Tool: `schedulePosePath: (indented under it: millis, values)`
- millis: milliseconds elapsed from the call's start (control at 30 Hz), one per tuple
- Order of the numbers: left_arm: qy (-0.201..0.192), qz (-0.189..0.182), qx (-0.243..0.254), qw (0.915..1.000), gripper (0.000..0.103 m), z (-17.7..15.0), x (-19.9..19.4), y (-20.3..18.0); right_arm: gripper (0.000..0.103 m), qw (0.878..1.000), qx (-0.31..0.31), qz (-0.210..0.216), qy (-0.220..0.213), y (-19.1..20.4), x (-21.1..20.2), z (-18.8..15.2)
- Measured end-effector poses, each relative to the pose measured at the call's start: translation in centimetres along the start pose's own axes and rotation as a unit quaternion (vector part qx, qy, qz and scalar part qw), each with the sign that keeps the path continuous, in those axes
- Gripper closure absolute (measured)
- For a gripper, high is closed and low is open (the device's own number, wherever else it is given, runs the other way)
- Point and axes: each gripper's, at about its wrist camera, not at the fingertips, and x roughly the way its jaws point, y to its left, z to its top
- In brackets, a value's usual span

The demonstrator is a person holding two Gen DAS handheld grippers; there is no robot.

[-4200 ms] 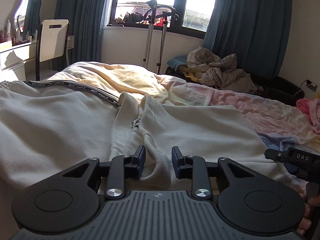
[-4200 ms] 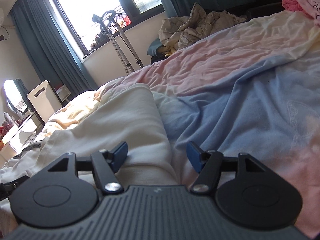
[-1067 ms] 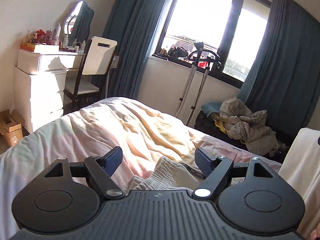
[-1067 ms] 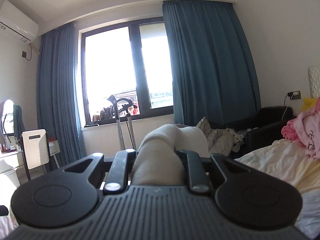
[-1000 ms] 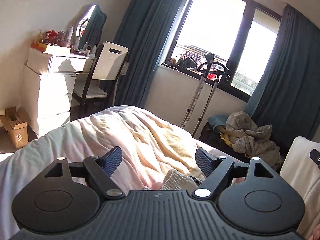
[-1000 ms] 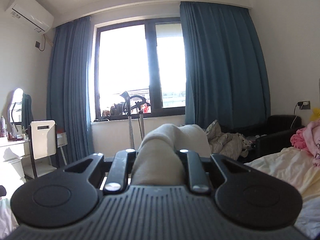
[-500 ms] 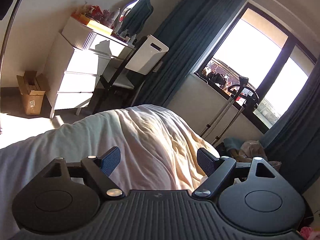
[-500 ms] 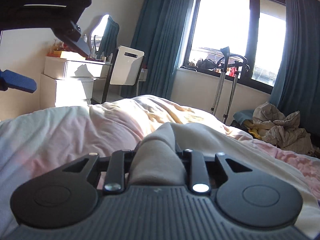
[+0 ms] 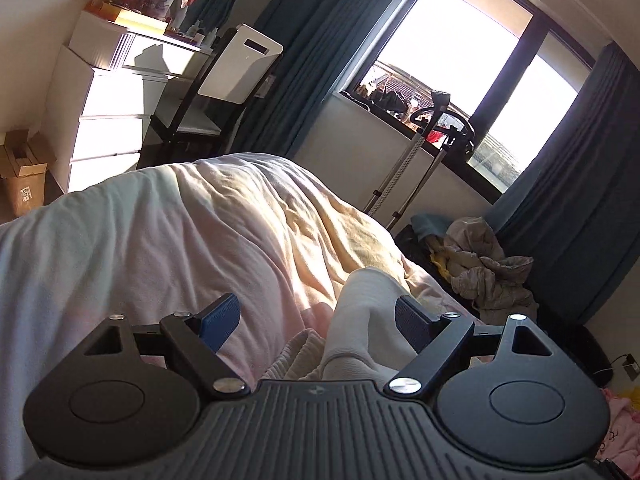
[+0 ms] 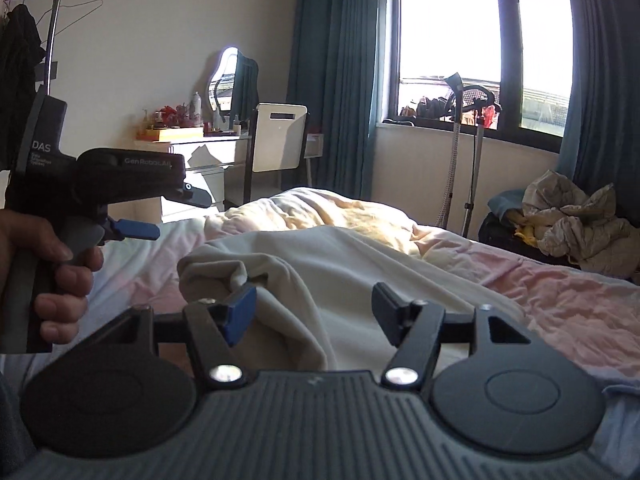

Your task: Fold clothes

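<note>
A big bed is covered with a rumpled duvet (image 10: 540, 292) in washed-out pink and yellow. On the far left, a white dresser (image 9: 108, 120) is cluttered with bottles and bits, a mirror (image 10: 226, 76) is set on it, and a white-backed chair (image 10: 280, 142) is parked just beside. A cardboard box (image 9: 22, 178) is left on the floor nearby. Teal curtains (image 10: 332, 80) are hung around the bright window (image 10: 446, 36), a garment steamer (image 10: 466, 128) is stood under it, and crumpled bedding (image 10: 572, 212) is dumped far right.

Right gripper (image 10: 314, 314) jaws opening over the cream garment (image 10: 320, 264) on the bed (image 10: 560, 304). Left gripper (image 10: 136, 230), hand-held, hovers at left.
</note>
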Motion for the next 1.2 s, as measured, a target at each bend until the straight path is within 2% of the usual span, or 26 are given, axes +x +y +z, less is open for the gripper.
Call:
schedulePosePath:
  millis: [67,133,200,300,400,533,700,767,833,900,1000,1067,1167,1200]
  values:
    - [0.007,0.017,0.028,0.9994,0.016,-1.1,0.1,-0.8,0.039,0.999,0.039,-0.034,0.012,-2.3,-0.4,-1.0]
    - [0.01,0.02,0.052,0.9984,0.016,-1.9,-0.4,-1.6,0.039,0.993,0.098,-0.045,0.038,-4.4,-0.2,-2.1]
    - [0.013,0.017,0.07,0.9973,0.016,-2.6,-1.0,-2.3,0.039,0.989,0.117,-0.058,0.069,-5.1,0.9,-3.2]
    - [0.011,0.011,0.1,0.9948,0.016,-3.7,-1.6,-3.4,0.038,0.988,0.1,-0.064,0.1,-4.8,2.7,-4.6]
    - [0.032,0.057,0.136,0.9885,0.016,-4.9,-0.8,-4.2,0.037,0.99,0.059,-0.064,0.109,-3.7,3.3,-5.2]
    - [0.059,0.085,0.116,0.9879,0.016,-5.2,0.3,-3.2,0.037,0.99,0.045,-0.068,0.113,-3.1,2.9,-5.4]
    - [0.043,0.089,0.046,0.994,0.014,-4.1,1.7,-1.3,0.033,0.986,-0.059,-0.085,0.133,-0.6,3.5,-5.6]
    - [0.037,0.081,0.008,0.996,0.013,-3.5,2.5,-0.3,0.035,0.984,-0.069,-0.097,0.13,-0.6,3.8,-5.6]
    - [0.034,0.071,-0.025,0.9966,0.013,-3.1,3.3,0.7,0.037,0.983,-0.052,-0.12,0.126,-1.6,4.0,-5.5]
    - [0.026,0.061,-0.044,0.9968,0.012,-2.8,3.9,1.3,0.038,0.982,0.014,-0.147,0.12,-3.9,3.7,-5.3]
    - [0.026,0.057,-0.052,0.9967,0.011,-2.9,4.0,1.4,0.042,0.977,0.119,-0.146,0.105,-6.8,2.9,-5.4]
    - [0.027,0.06,-0.045,0.9968,0.011,-3.0,3.5,1.0,0.045,0.974,0.127,-0.154,0.102,-7.0,2.9,-5.5]
    - [-0.007,0.038,-0.036,0.9986,0.014,-2.7,0.6,0.2,0.056,0.978,0.106,-0.161,0.084,-6.3,2.7,-5.1]
    - [-0.019,0.03,-0.033,0.9988,0.014,-2.5,-0.5,-0.1,0.057,0.978,0.096,-0.164,0.08,-6.0,2.7,-4.9]
